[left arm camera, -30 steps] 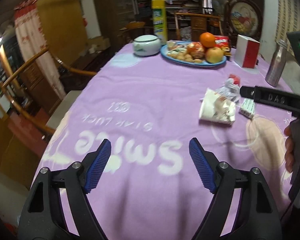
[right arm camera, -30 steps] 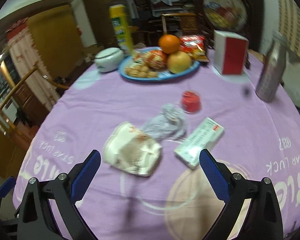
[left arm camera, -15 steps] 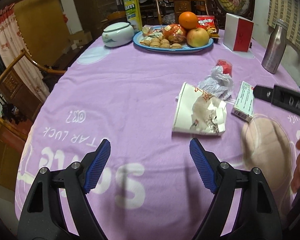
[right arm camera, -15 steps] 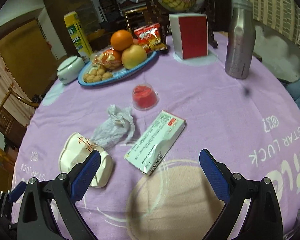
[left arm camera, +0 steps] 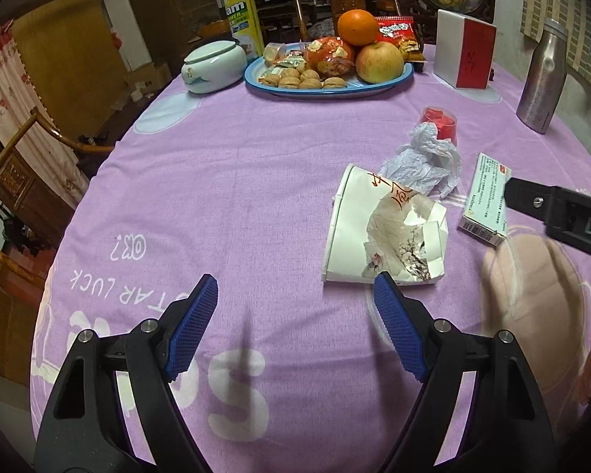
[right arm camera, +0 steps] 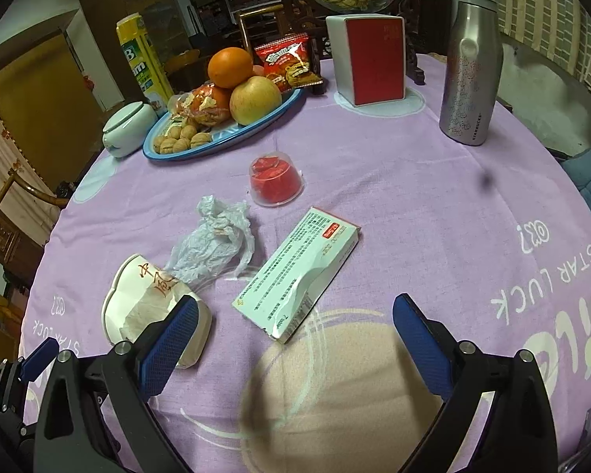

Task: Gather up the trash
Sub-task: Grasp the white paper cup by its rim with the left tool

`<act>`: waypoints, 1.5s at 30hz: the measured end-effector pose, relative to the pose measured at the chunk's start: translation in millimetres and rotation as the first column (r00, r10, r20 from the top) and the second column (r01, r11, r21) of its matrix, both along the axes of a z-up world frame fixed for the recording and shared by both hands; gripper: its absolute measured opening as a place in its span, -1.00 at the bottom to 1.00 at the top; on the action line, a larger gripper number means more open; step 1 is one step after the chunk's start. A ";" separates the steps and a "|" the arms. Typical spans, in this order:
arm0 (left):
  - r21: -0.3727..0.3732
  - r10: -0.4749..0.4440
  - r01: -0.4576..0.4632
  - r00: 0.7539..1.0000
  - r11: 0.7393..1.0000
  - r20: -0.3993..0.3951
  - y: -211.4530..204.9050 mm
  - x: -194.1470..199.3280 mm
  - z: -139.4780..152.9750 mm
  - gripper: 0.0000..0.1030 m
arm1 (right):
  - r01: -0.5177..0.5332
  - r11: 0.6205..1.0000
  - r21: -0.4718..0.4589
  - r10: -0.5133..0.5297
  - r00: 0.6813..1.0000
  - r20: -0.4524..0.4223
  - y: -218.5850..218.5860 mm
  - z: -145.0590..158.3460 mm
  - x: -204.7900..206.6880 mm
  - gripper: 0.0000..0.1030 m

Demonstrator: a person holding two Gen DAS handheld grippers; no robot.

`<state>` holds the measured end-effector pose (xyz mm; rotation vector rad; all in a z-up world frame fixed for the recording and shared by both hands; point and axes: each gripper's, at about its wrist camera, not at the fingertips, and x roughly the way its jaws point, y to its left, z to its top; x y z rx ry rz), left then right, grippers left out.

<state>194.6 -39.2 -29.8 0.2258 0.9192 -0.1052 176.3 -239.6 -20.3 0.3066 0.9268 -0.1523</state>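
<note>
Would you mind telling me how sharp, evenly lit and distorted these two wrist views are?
Left wrist view: sharp, fisheye bends the purple tablecloth edge, corners black, soft shadow between the fingers. Right wrist view: equally sharp and curved, dim room behind, faint sheen on the steel bottle, a dark smudge right of centre.

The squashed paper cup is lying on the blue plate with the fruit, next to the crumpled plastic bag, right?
Not quite. The squashed paper cup lies on the purple tablecloth, not on the blue plate, which sits farther back with the fruit. The cup really is next to the crumpled plastic bag. The left wrist view shows this clearly.
</note>
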 end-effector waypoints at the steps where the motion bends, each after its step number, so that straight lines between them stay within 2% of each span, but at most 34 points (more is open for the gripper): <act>1: -0.001 0.000 0.000 1.000 1.000 -0.001 -0.2 1.7 -0.7 0.54 | 0.005 1.000 0.002 -0.005 1.000 0.002 -1.9 0.6 -0.2 0.89; 8: -0.010 -0.015 0.014 0.999 1.000 -0.031 -7.7 8.8 -7.1 0.54 | 0.083 0.995 0.052 -0.083 0.997 -0.010 -26.0 -2.0 -0.9 0.89; 16: -0.049 -0.036 0.035 0.999 0.998 -0.027 -18.4 16.1 -4.8 0.54 | 0.064 0.995 0.078 -0.063 0.998 -0.014 -22.7 -2.5 0.7 0.89; 21: -0.137 -0.024 0.017 0.998 0.990 -0.049 -14.0 38.1 -4.4 0.54 | 0.056 0.993 0.100 -0.054 0.998 -0.017 -21.4 -2.8 0.3 0.89; 27: -0.197 -0.106 0.088 0.991 0.976 -0.079 -21.7 51.7 -9.8 0.47 | 0.047 0.993 0.108 -0.045 0.999 -0.023 -19.9 -4.2 1.1 0.89; 29: -0.213 -0.139 0.118 0.987 0.970 -0.083 -25.5 48.2 -9.0 0.25 | 0.045 0.993 0.108 -0.043 0.999 -0.024 -19.8 -4.5 1.4 0.89; 31: -0.236 -0.187 0.162 0.979 0.958 -0.086 -29.5 41.4 -6.5 -0.24 | 0.046 0.993 0.107 -0.043 0.999 -0.025 -19.8 -4.5 1.5 0.89; 34: -0.268 -0.238 0.204 0.966 0.942 -0.101 -33.6 32.2 -4.2 -0.60 | 0.048 0.994 0.101 -0.046 0.999 -0.027 -20.3 -5.0 1.5 0.90; 38: -0.317 -0.286 0.248 0.955 0.915 -0.079 -35.8 15.4 6.1 -0.74 | 0.057 0.994 0.094 -0.055 0.998 -0.030 -23.7 -6.1 3.0 0.89; 42: -0.348 -0.347 0.296 0.933 0.890 -0.093 -43.9 4.1 8.7 -0.76 | 0.069 0.993 0.093 -0.065 0.997 -0.040 -26.8 -9.1 4.5 0.89; 45: -0.348 -0.386 0.325 0.915 0.879 -0.120 -54.6 -0.4 1.0 -0.74 | 0.070 0.993 0.093 -0.066 0.996 -0.053 -26.9 -12.5 6.1 0.89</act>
